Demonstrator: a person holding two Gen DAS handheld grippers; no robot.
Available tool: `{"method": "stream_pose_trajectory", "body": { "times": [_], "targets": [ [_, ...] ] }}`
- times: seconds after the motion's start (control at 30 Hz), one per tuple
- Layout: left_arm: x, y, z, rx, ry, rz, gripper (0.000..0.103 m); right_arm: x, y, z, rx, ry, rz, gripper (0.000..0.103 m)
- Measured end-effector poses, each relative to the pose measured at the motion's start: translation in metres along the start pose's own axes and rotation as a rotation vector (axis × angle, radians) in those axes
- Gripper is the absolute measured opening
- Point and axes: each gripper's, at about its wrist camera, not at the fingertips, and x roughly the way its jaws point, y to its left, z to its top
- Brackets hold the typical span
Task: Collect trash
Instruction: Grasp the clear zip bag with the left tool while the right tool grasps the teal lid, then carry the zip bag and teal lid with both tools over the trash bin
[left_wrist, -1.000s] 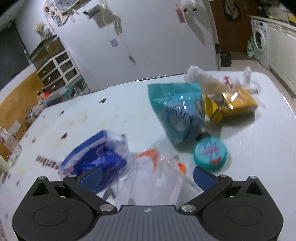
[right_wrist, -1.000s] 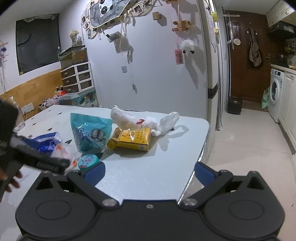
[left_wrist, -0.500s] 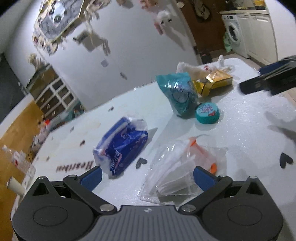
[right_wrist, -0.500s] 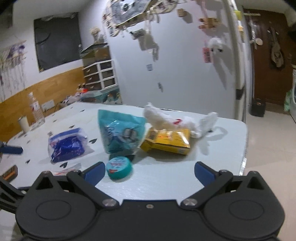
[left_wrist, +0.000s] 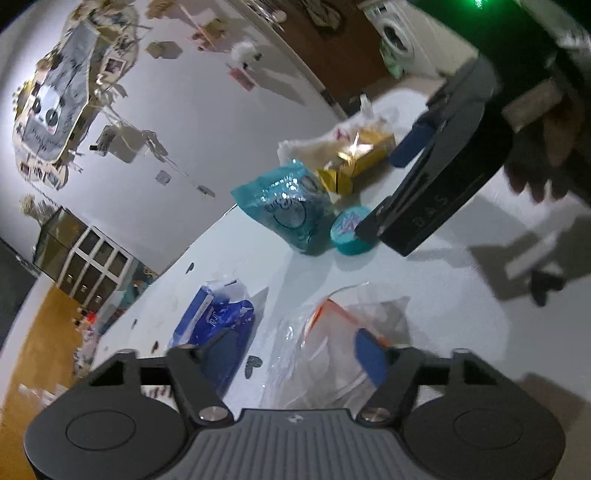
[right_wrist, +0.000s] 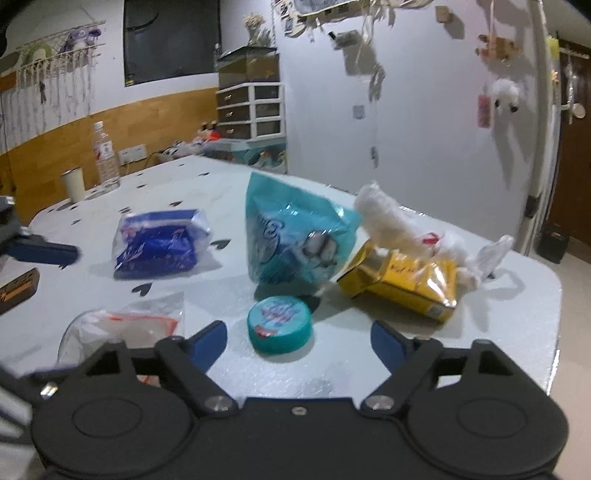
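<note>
On the white bench (right_wrist: 369, 373), the left gripper (left_wrist: 295, 350) has its jaws closing around a clear plastic bag (left_wrist: 332, 354), while the right gripper (right_wrist: 299, 338), jaws closing and empty, hangs just before a teal lid (right_wrist: 279, 323).

Teal snack bags: one (right_wrist: 295, 243) is counted, standing on the table.
Blue wrapped packs: one (right_wrist: 159, 243) is seen.
Clear plastic bags with orange trim: one (right_wrist: 125, 328) is counted.
Round teal lids: one (right_wrist: 279, 325) is seen.
Yellow boxes: one (right_wrist: 402, 284) is counted, lying open at one end.
White crumpled plastic bags: one (right_wrist: 399, 225) is made out, behind the box.
Water bottles: one (right_wrist: 107, 157) is seen.
Cups: one (right_wrist: 74, 184) is seen.
Tables: one (right_wrist: 498, 321) is counted.
</note>
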Motion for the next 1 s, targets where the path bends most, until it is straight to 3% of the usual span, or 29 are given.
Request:
{"method": "stream_pose_trajectory", "body": {
  "times": [0.2,0.33,0.53,0.63,1.0],
  "targets": [
    [0.018,-0.015,0.002,0.079,0.062,0.002,0.044,0.015,0.006,0.002,-0.049,0.037,0.008,0.077],
    [0.02,-0.016,0.0,0.077,0.073,0.014,0.02,0.031,0.012,0.008,-0.072,0.075,0.006,0.075],
    [0.014,0.001,-0.004,0.014,0.077,-0.009,0.018,0.05,0.022,0.011,-0.101,0.094,0.02,0.063],
    [0.012,0.013,-0.009,-0.048,0.069,-0.016,0.017,0.047,0.024,0.01,-0.091,0.085,0.021,0.049],
    [-0.006,0.055,-0.016,-0.426,0.003,-0.067,0.014,-0.003,0.022,0.007,-0.053,0.055,-0.008,0.048]
  ]
}}
